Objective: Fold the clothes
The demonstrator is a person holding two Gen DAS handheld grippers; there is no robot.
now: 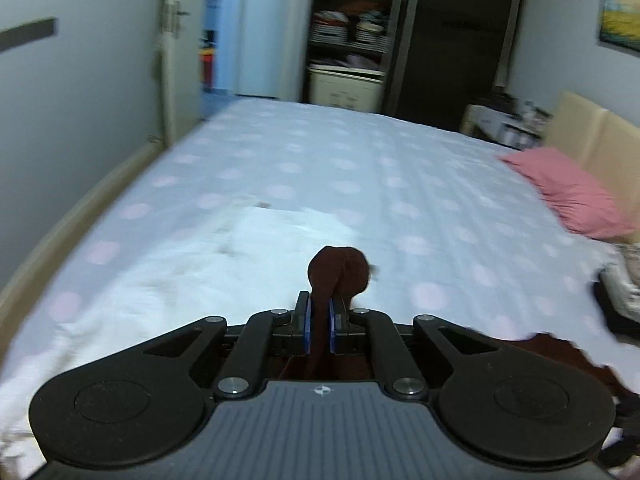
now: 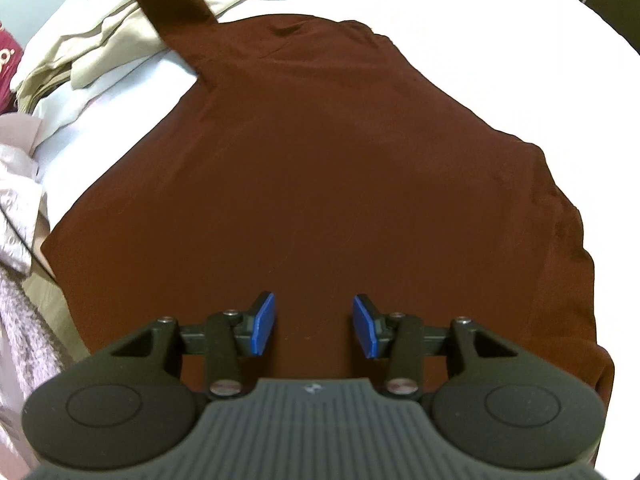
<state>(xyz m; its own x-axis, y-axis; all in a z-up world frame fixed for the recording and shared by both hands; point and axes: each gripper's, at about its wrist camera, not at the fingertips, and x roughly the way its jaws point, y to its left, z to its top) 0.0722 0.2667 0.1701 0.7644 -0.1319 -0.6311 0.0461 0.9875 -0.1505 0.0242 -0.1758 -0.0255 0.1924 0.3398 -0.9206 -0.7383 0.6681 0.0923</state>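
Left hand-held gripper [image 1: 320, 320] is clamped on a bunched fold of the dark maroon garment [image 1: 338, 270] — the cloth stands up in a rounded lump just ahead of its blue pads [image 1: 307, 326] and runs back down between them toward the body of the tool. Ahead of it stretches the bed [image 1: 360, 168], covered in a pale sheet with faint pink dots; the view is blurred. Ahead and to the right of this gripper a pink pillow [image 1: 572, 192] lies against a beige headboard [image 1: 592, 140]. Beyond the far edge of the bed stands an open wardrobe [image 1: 352, 40] with stacked clothes on its shelves, and to its left an open doorway [image 1: 228, 28].

Right hand-held gripper [image 2: 314, 326] points steeply down over the same garment [image 2: 320, 160], its jaws standing apart with nothing between them — only the flat cloth shows below the gap. The maroon garment is spread across the white bed [image 2: 500, 40] ahead of this gripper and fills most of the view. One sleeve [image 2: 168, 4] rises off the bed up and to the left, out of the picture. Left of it lies a heap of beige and white clothes [image 2: 100, 48], and nearer on the left some pale pink fabric [image 2: 16, 168].
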